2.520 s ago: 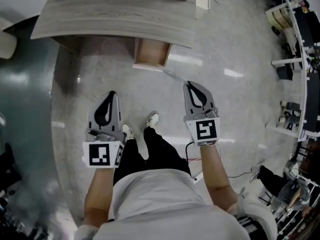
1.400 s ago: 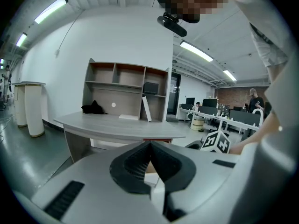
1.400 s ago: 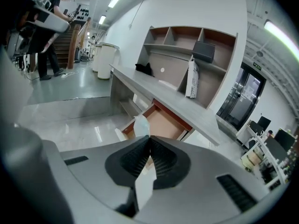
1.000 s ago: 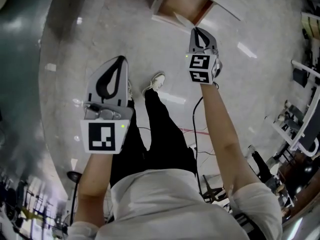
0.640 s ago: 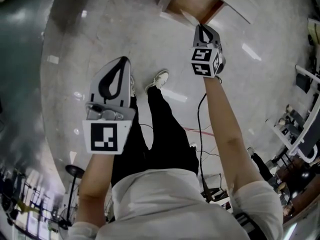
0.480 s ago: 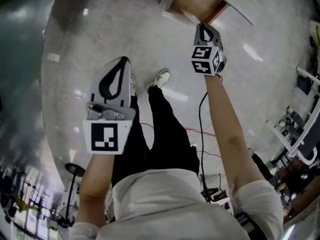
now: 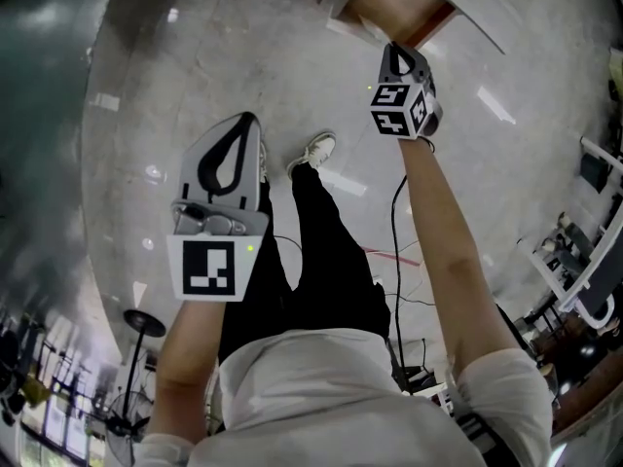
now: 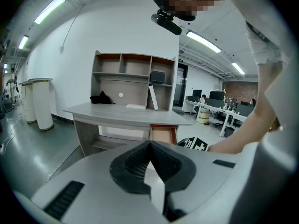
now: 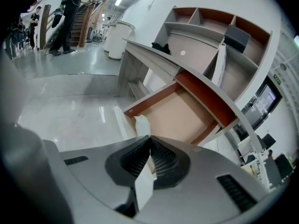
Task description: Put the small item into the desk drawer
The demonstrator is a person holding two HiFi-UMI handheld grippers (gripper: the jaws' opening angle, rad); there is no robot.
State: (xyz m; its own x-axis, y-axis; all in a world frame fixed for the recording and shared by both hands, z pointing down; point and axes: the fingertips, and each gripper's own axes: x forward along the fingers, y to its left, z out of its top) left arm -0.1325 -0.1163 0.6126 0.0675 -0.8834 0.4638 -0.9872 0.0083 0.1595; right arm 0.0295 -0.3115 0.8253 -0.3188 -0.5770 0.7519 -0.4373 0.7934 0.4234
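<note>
Pinching white item (image 9: 141, 124), right hand-held gripper (image 9: 149, 139) faces drawer's (image 9: 182, 115) front edge.

The floor (image 7: 185, 86) is glossy, polished grey stone. The desk (image 8: 121, 113) top is matt grey wood grain; the drawer (image 9: 182, 111), at 1 o'clock from the right gripper (image 9: 149, 139), is smooth tan wood. That gripper has a matt grey plastic shell and 2 ribbed black pads (image 9: 163, 160), nipping a white, paper-like small item (image 9: 141, 124).
</note>
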